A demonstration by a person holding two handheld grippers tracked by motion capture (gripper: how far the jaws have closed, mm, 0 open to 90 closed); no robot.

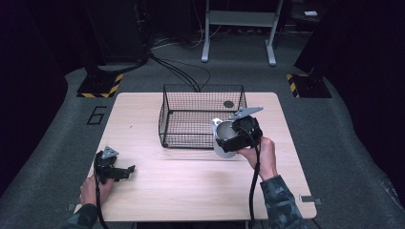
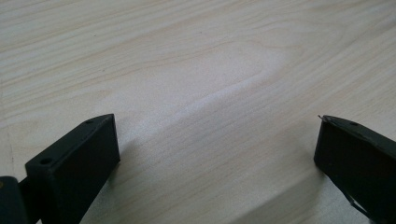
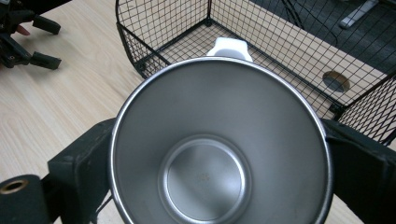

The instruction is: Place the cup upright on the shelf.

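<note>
— What's the right gripper (image 1: 228,139) got hold of?

— A steel cup (image 3: 219,149), shiny inside, with a white handle (image 3: 229,47) on its far side. The two black jaws press on its wall from either side, so it is clamped. In the right gripper view I look straight down into its mouth and see the round bottom.

— Where is the cup over the table (image 1: 143,119)?

— Held up off the wood, tipped on its side, just at the near right corner of the black wire basket (image 1: 203,117). From the high view its rim overlaps the basket's front edge; I cannot tell whether it touches the wire.

— And the other one?

— The left gripper (image 1: 125,171) sits low at the near left of the table, well apart from the basket. Its jaws stand wide apart with nothing but bare wood between them, as the left gripper view shows.

— Anything in the basket?

— Through the mesh I see a round dark hole (image 3: 335,81) in the tabletop under its far side
</note>
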